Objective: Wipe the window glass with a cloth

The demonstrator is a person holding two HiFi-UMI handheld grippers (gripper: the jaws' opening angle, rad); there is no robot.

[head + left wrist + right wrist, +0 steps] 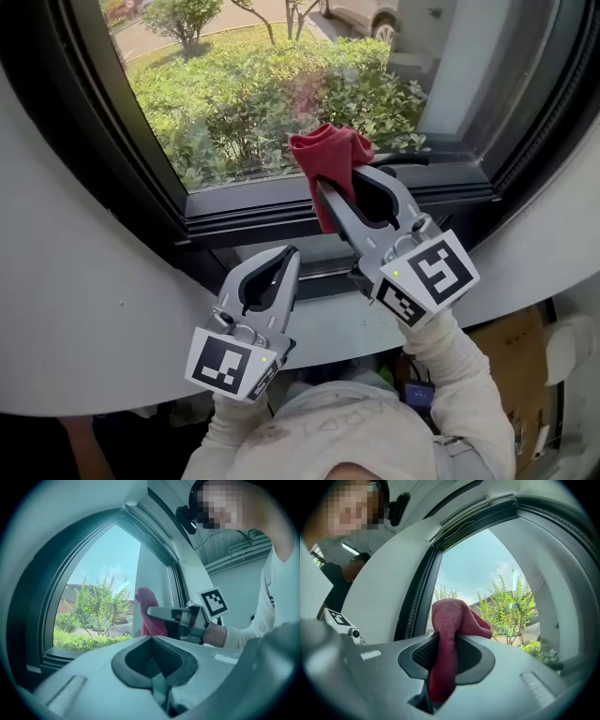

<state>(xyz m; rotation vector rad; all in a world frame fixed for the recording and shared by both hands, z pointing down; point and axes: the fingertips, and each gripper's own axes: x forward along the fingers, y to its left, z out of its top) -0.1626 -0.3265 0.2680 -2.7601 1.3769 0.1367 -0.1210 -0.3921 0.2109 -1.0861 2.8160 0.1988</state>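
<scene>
The right gripper (345, 186) pinches a red cloth (328, 155) in its jaws, holding it at the lower edge of the glass (253, 84), while the left gripper (285, 261), jaws pressed together on nothing, sits lower, below the frame (253, 220).

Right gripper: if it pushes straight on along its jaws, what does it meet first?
Probably the window glass, and the red cloth clamped in the right gripper would touch it before the jaw tips do. Whether the cloth touches the pane now is unclear.
</scene>
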